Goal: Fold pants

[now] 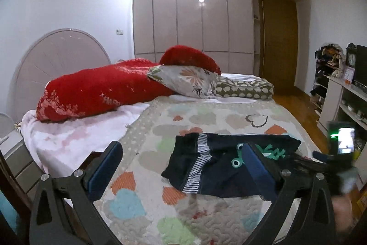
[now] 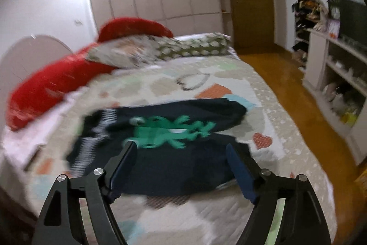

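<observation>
We see the pants (image 1: 229, 167) lying on the bed (image 1: 206, 116), ahead of both grippers and touched by neither. From the left wrist view, the left gripper (image 1: 181, 153) has its jaws spread wide with nothing between them; the left finger sits over bare quilt (image 1: 142, 199), well clear of the pants' striped edge, while the right finger overlaps the middle of the pants in the picture without pressing on them. This gripper points forward and somewhat down across the bed. At the right edge of that view a blurred second tool with a lit screen is held just beside the pants.

From the right wrist view, the right gripper (image 2: 181, 146) also has its jaws apart and empty. The pants (image 2: 160, 141) lie directly beyond and below its fingertips, spanning the whole gap between them. The gripper tilts downward toward the quilt (image 2: 218, 75); the picture is smeared.

The pants are dark navy, folded into a rough, rumpled rectangle. A striped black-and-white band runs along their left end, and a green frog print lies on top near the middle. They lie on the near part of the quilt, close to the bed's right edge, with red bedding (image 1: 96, 88) well beyond them.
</observation>
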`<state>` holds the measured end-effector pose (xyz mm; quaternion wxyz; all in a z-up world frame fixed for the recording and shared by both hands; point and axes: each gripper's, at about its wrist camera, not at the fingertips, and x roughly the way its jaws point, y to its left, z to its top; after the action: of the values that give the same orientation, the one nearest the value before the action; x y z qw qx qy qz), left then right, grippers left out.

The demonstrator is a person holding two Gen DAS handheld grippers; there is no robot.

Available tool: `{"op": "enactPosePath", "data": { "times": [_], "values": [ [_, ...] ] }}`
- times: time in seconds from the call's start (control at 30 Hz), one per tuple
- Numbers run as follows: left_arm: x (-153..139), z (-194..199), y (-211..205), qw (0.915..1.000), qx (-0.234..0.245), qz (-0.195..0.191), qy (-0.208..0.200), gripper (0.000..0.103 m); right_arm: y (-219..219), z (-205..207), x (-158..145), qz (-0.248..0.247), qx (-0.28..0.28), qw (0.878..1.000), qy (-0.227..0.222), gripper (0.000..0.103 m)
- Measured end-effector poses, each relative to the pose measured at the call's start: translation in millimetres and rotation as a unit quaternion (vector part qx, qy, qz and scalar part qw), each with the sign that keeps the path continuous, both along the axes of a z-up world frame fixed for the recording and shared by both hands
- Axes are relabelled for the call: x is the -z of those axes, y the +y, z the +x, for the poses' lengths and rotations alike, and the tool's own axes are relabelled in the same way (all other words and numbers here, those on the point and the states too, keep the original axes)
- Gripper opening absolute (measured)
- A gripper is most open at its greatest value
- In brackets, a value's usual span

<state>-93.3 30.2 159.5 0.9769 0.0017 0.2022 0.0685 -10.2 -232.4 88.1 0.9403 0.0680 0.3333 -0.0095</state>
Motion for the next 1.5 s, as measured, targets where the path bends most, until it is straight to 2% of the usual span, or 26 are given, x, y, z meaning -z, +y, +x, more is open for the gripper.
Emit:
{"op": "enactPosePath", "data": {
  "times": [0.07, 0.17, 0.33, 0.4, 0.43, 0.47, 0.53, 0.6, 0.63, 0.77, 0.9, 1.0, 1.33, 1.5],
  "values": [
    [2.5, 1.3, 1.6, 0.9999, -0.007, -0.006, 0.006, 0.103, -6.7, 33.7, 26.9, -0.020, 0.012, 0.999, 0.026, 0.084],
    [8.1, 4.7, 2.3, 0.9997, -0.012, -0.010, 0.020, 0.103, -20.1, 77.0, 68.7, -0.023, 0.035, 0.997, 0.061, 0.084],
    [16.5, 8.6, 0.8, 0.9990, -0.014, -0.012, 0.040, 0.103, -39.8, 96.9, 94.1, 0.018, 0.068, 0.993, 0.091, 0.084],
    [20.1, 9.9, -2.3, 0.9988, -0.008, -0.011, 0.047, 0.103, -44.4, 102.2, 104.7, 0.026, 0.082, 0.990, 0.108, 0.089],
    [20.2, 10.3, -3.1, 0.9987, -0.007, -0.009, 0.049, 0.103, -43.6, 104.9, 108.7, 0.024, 0.077, 0.991, 0.111, 0.097],
    [21.8, 11.4, -5.3, 0.9986, -0.005, -0.006, 0.052, 0.103, -39.6, 108.8, 111.0, 0.019, 0.061, 0.991, 0.115, 0.103],
    [25.8, 13.4, -8.9, 0.9980, 0.004, -0.006, 0.063, 0.103, -25.4, 113.8, 114.2, -0.034, 0.053, 0.989, 0.134, 0.103],
    [29.9, 13.6, -12.0, 0.9973, 0.013, -0.008, 0.072, 0.103, -11.6, 113.6, 117.5, -0.084, 0.058, 0.986, 0.133, 0.103],
    [33.9, 14.3, -15.3, 0.9967, 0.021, -0.009, 0.078, 0.103, -9.2, 112.9, 116.8, -0.095, 0.059, 0.985, 0.131, 0.103],
    [44.1, 20.1, -27.6, 0.9936, 0.043, 0.004, 0.104, 0.103, -20.0, 110.3, 117.3, -0.064, 0.057, 0.988, 0.127, 0.103],
    [49.9, 18.8, -37.9, 0.9929, 0.053, 0.015, 0.106, 0.103, -15.8, 110.8, 116.8, -0.079, 0.057, 0.987, 0.130, 0.103],
    [55.6, 15.2, -53.5, 0.9897, 0.082, 0.022, 0.116, 0.103, -14.7, 110.1, 116.2, -0.074, 0.057, 0.987, 0.129, 0.103],
    [64.1, -5.2, -97.3, 0.9749, 0.175, 0.091, 0.103, 0.103, -14.0, 111.4, 117.0, -0.075, 0.057, 0.987, 0.129, 0.103],
    [72.6, 4.0, -96.9, 0.9722, 0.168, 0.092, 0.134, 0.103, -13.9, 111.4, 117.0, -0.075, 0.057, 0.987, 0.129, 0.103]
  ]
}}
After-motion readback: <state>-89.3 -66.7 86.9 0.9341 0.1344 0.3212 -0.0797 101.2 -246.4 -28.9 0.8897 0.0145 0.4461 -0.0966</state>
